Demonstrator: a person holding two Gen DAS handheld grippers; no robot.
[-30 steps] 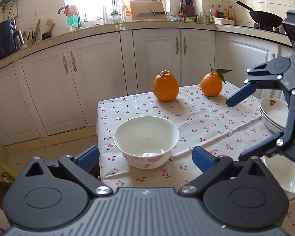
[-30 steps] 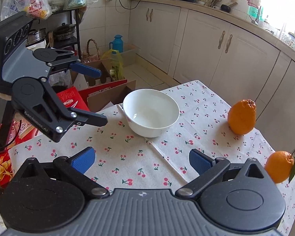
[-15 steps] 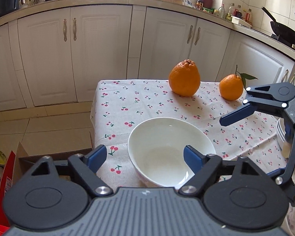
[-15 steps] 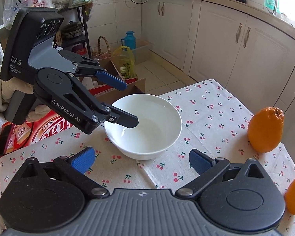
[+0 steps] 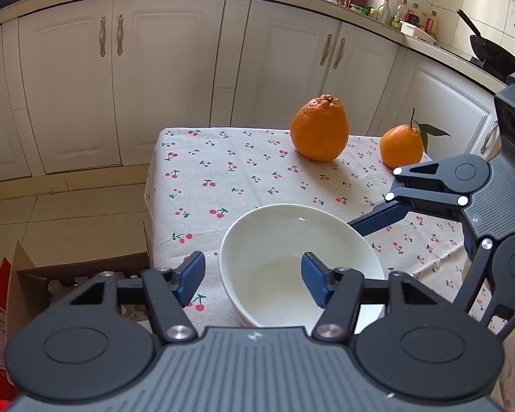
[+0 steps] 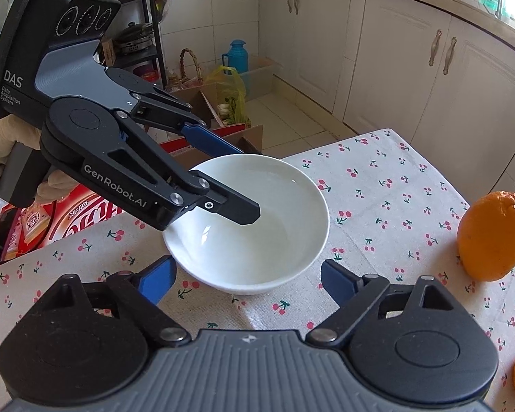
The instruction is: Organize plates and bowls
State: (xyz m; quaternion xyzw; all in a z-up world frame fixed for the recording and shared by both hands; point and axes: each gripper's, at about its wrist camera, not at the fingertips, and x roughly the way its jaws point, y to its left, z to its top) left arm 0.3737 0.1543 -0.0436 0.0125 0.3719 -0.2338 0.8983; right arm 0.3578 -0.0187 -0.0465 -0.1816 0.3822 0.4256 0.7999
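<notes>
Bright daylight, soft shadows, sharp focus, fisheye bending at edges

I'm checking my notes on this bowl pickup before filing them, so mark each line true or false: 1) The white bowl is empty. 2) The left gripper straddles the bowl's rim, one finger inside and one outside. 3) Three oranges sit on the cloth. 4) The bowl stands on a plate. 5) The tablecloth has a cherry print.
1) True: the white bowl holds nothing.
2) True: the left gripper has one finger inside the bowl and one outside; its jaws are closing and not yet pressing.
3) False: only two show, the large orange and a smaller leafed orange.
4) False: it stands directly on the tablecloth.
5) True: small red cherries cover it.
</notes>
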